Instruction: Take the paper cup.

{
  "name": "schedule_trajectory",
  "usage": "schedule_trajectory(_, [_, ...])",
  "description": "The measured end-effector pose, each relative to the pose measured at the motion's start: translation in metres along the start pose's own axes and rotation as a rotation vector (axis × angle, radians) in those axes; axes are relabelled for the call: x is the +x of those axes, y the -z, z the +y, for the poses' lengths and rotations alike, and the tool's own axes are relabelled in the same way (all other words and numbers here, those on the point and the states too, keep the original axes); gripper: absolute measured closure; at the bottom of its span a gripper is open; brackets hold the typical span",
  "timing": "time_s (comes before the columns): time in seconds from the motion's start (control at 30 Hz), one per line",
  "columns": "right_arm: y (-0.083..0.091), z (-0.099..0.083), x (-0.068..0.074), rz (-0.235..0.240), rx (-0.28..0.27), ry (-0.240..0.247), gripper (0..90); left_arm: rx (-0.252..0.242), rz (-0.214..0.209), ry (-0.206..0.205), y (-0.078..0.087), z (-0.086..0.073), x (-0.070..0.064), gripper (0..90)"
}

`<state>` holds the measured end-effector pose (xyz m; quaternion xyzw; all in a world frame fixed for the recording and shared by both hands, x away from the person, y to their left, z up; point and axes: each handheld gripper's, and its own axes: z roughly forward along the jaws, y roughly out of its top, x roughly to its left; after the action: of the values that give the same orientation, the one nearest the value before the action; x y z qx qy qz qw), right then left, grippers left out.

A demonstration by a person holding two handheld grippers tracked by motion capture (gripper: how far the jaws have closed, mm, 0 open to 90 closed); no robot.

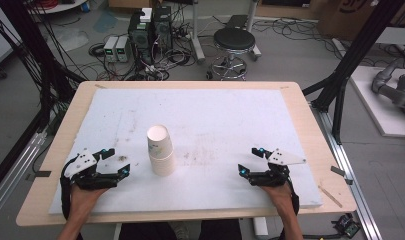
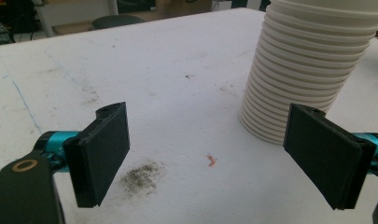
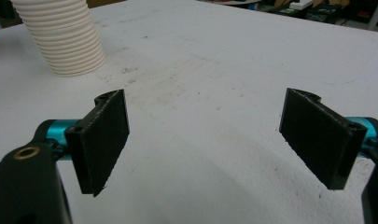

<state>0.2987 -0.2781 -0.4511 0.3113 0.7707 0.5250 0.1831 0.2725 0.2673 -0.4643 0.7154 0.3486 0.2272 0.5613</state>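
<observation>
1. As both hands rest at the near edge, the left gripper (image 1: 114, 161), black-jawed with teal fittings and a grey three-cornered plate, lies low on the board, jaws spread wide, nothing between them.
2. Right gripper (image 1: 251, 160), same make: jaws equally wide apart and empty, resting toward the near right of the board.
3. Small dark smudge of dirt (image 2: 141, 177) and a tiny orange-pink scrap (image 2: 211, 160): on the surface just ahead of the left gripper's jaws, in the left gripper view.
4. Tall stack of nested white ribbed paper cups (image 1: 160, 149): standing mouth-down near the middle of the board, between the two grippers, nearer the left one and touching neither; it leans slightly. In the left gripper view it rises just beyond the right-hand jaw; in the right gripper view (image 3: 65, 37) it stands well off, far left.
5. White padded board on a pale wooden table (image 1: 310, 125): scuffed and stained, otherwise bare.
6. Beyond the table: round black stool (image 1: 233, 40), computer towers (image 1: 150, 29), loose cables.
7. Step, as judged: approach, no grasp begun. The next move likely calls for one gripper to steady the lower stack while the other closes gently on the top cup, since thin cups crush or tip easily.
</observation>
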Motion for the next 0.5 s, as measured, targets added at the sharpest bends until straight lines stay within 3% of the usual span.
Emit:
schedule_trajectory(0.3, [0.0002,-0.0001,-0.0005,0.003,-0.005,0.002,16.0,-0.006,-0.004,0.002,0.0003,-0.0002,0.0002,14.5])
schedule_trajectory(0.5, [0.0,0.0,-0.0009,0.006,0.002,-0.01,16.0,-0.023,-0.043,0.025,0.0019,-0.0007,0.0038,14.3])
